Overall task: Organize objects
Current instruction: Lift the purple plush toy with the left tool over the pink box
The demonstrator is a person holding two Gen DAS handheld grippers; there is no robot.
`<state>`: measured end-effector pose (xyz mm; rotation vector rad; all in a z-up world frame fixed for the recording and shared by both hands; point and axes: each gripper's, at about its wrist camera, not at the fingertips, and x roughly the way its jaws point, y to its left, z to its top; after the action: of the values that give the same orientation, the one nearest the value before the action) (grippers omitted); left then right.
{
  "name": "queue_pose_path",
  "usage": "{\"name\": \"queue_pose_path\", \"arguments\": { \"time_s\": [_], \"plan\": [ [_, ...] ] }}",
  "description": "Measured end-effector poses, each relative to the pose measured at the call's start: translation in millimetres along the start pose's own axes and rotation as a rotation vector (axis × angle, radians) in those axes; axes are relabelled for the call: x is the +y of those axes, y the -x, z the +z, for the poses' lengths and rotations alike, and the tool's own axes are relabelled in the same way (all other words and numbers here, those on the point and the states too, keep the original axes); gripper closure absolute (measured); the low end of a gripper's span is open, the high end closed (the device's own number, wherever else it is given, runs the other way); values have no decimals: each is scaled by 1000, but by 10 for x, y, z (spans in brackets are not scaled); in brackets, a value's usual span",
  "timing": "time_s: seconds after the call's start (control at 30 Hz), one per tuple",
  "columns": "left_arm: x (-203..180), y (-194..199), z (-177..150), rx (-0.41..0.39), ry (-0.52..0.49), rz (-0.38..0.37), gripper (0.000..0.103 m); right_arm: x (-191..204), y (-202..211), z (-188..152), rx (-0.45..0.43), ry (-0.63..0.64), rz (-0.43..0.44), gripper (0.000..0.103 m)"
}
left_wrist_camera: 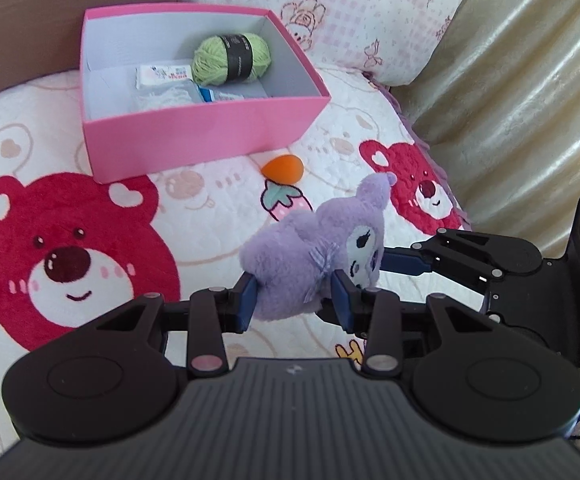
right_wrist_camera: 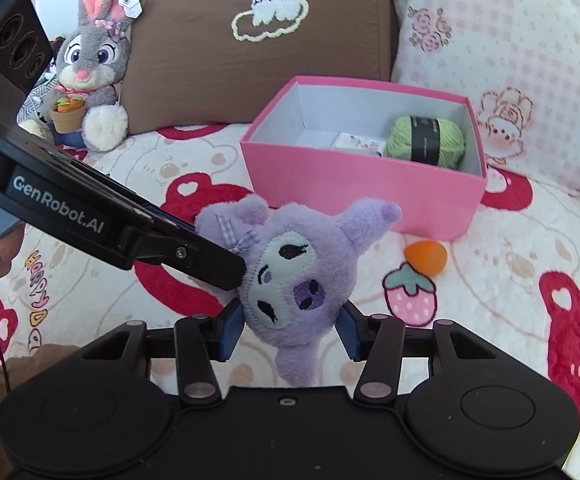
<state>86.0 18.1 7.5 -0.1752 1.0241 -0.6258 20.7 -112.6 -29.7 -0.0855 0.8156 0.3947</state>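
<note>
A purple plush toy (left_wrist_camera: pixel 309 252) with a stitched face is held above the bear-print blanket. My left gripper (left_wrist_camera: pixel 295 300) is shut on its body. My right gripper (right_wrist_camera: pixel 290 330) is shut on its head (right_wrist_camera: pixel 293 276), and comes in from the right in the left wrist view (left_wrist_camera: pixel 405 264). The left gripper's arm reaches the plush from the left in the right wrist view (right_wrist_camera: pixel 194 256). A pink box (left_wrist_camera: pixel 206 136) stands beyond, holding green yarn (left_wrist_camera: pixel 230 58) and small packets (left_wrist_camera: pixel 164 76). An orange egg-shaped sponge (left_wrist_camera: pixel 282 167) lies in front of the box.
A brown cushion (right_wrist_camera: pixel 250 48) and a pink-checked pillow (right_wrist_camera: pixel 509 60) stand behind the box (right_wrist_camera: pixel 361 196). A grey rabbit plush (right_wrist_camera: pixel 90 72) sits at the back left. A cream curtain (left_wrist_camera: pixel 529 100) hangs at the blanket's right edge.
</note>
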Motion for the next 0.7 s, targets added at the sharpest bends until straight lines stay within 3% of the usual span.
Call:
{"name": "queue_pose_path", "arguments": {
  "time_s": [0.3, 0.7],
  "plan": [
    [-13, 312, 249, -31, -50, 54, 65, 95, 55, 377, -13, 12, 26, 47],
    [121, 437, 886, -90, -57, 132, 65, -63, -143, 1063, -31, -8, 43, 49]
  ]
}}
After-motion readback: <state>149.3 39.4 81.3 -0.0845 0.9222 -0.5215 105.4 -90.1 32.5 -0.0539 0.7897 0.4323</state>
